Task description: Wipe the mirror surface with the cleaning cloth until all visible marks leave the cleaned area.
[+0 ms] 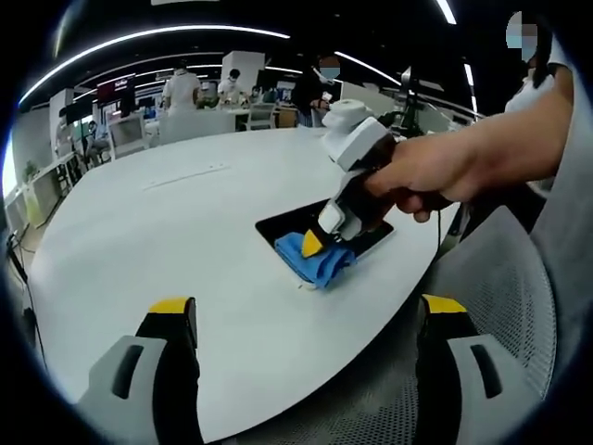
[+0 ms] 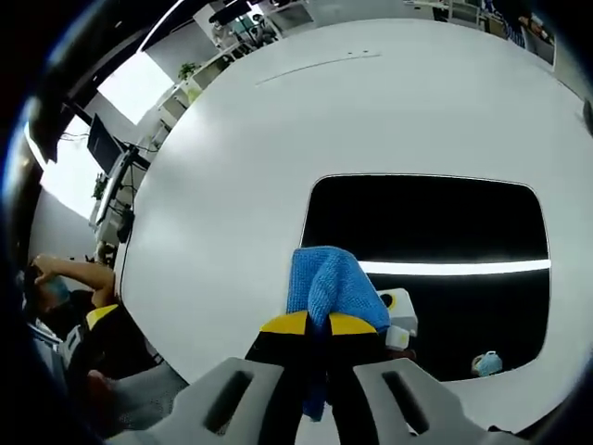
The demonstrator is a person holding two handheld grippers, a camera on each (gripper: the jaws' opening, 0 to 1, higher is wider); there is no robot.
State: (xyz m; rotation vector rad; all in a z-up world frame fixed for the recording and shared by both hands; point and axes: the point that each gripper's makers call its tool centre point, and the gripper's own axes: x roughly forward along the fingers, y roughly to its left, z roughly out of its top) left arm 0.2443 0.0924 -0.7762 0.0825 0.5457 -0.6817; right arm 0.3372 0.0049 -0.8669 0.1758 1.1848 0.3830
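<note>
A fuzzy blue cleaning cloth [image 2: 326,283] is pinched between the closed yellow-tipped jaws of the right gripper [image 2: 320,324] and pressed onto the dark, glossy rectangular mirror [image 2: 435,222], which lies flat on the smooth white round table [image 1: 176,232]. The left gripper [image 1: 306,320] is held over the table edge, jaws wide apart, nothing between them.

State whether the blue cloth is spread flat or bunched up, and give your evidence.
Bunched up. The blue cloth is pinched between the shut jaws of the right tool, bulging in folds against the mirror.
</note>
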